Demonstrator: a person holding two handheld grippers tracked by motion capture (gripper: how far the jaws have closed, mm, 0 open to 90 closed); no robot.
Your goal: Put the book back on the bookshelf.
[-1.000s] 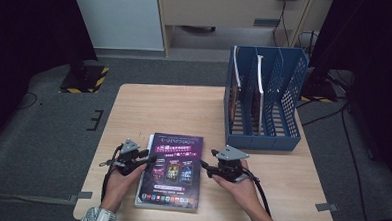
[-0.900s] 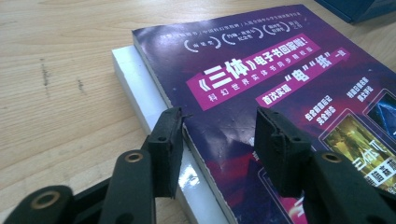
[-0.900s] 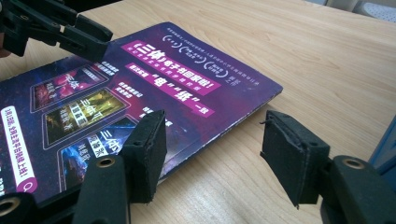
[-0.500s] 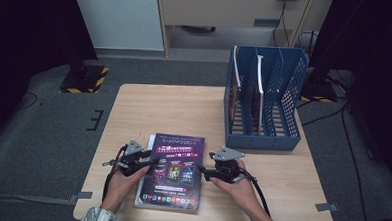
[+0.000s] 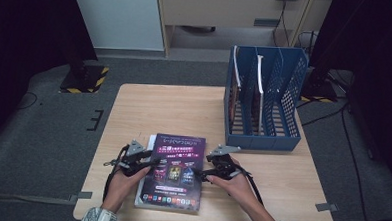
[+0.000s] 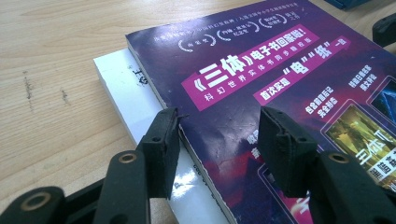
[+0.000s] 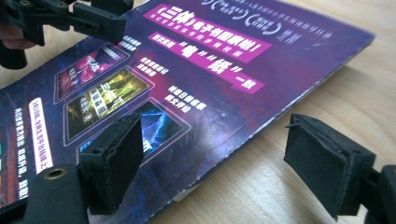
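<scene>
Books lay stacked near my edge of the table [image 5: 149, 108]: purple book [image 5: 174, 169] on a white book [image 6: 135, 93], the blue file rack [image 5: 264, 101] well apart, probably their destination. My left tongs [image 6: 217, 135] stood spread over the purple cover's left edge. My right tongs [image 7: 224, 154], jaws just opened wider, straddled its right edge, pads clear, nothing pinched
</scene>
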